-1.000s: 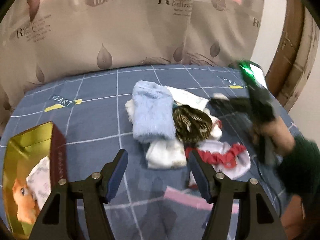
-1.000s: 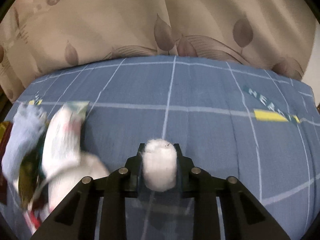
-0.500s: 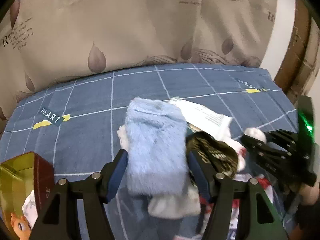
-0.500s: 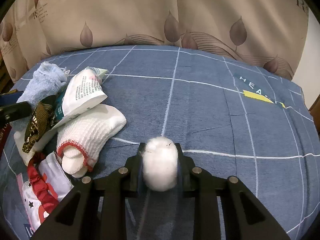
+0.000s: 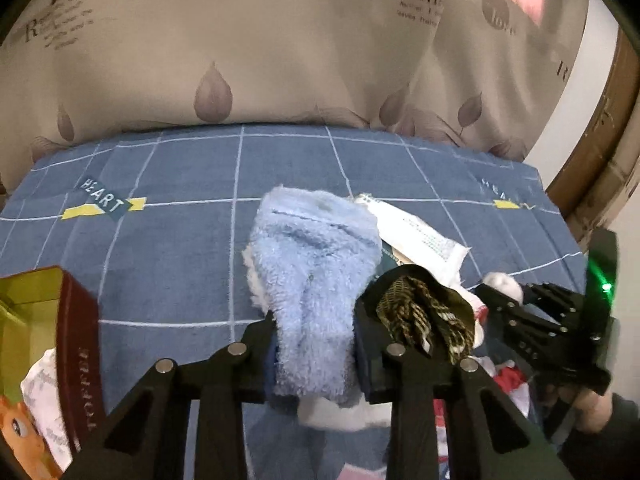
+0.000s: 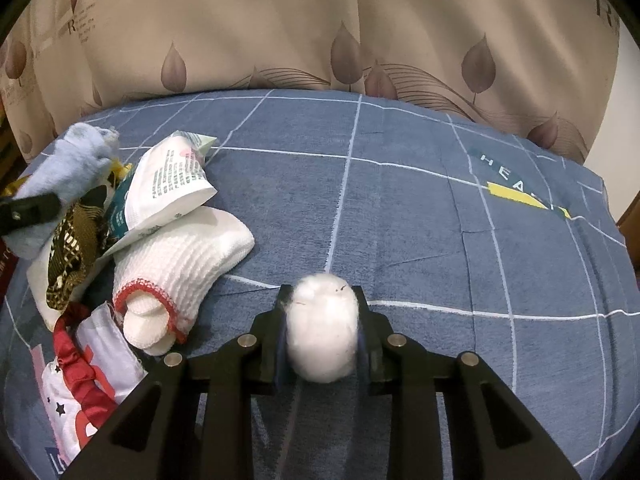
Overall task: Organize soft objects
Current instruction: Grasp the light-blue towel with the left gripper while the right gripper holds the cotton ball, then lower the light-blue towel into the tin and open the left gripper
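Left gripper (image 5: 314, 338) closing around blue fluffy sock (image 5: 316, 280) atop the pile (image 6: 132, 240); pads seem to touch it, hard to tell. Right gripper (image 6: 322, 334) clamps white ball (image 6: 322, 338), just right of the pile. Tin (image 5: 44, 344) left of the pile.

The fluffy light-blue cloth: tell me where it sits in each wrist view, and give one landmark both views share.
Left wrist: fluffy light-blue cloth at centre, between the left gripper fingers, whose jaws are closing on it.
Right wrist: at the far left edge, on top of the pile, with a black finger of the left gripper across it.
Shared landmark: the printed white packet right beside the cloth.
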The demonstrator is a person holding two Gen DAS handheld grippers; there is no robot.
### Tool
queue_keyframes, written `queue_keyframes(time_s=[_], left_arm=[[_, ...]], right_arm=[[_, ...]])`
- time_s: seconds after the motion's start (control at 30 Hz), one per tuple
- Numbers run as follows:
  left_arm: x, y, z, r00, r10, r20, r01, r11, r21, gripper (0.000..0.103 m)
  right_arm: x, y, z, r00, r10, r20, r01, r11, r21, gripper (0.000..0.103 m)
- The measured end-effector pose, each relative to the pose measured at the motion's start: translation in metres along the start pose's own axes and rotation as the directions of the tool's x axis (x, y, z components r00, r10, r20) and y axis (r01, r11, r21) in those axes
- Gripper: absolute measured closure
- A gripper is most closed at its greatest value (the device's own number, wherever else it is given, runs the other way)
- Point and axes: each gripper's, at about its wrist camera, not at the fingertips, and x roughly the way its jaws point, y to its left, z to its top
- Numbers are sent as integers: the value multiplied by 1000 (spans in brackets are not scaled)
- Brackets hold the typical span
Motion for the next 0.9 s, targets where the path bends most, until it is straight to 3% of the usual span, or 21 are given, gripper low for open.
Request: queue_keyframes(time_s=[0.33,0.7,0.9], left_arm=[[-60,15,1,997,-40,62,43,998,-50,73],[-110,38,-4,991,81,110,-77,996,-40,73],[-135,79,-15,977,184,110,-175,981,-89,73]], right_arm=[[0,-1,0,1000,0,0,0,1000,0,77],[0,-1,0,1000,-2,-1,2,1000,-1,77],[0,0,0,1000,-3,-1,3,1000,-2,77]])
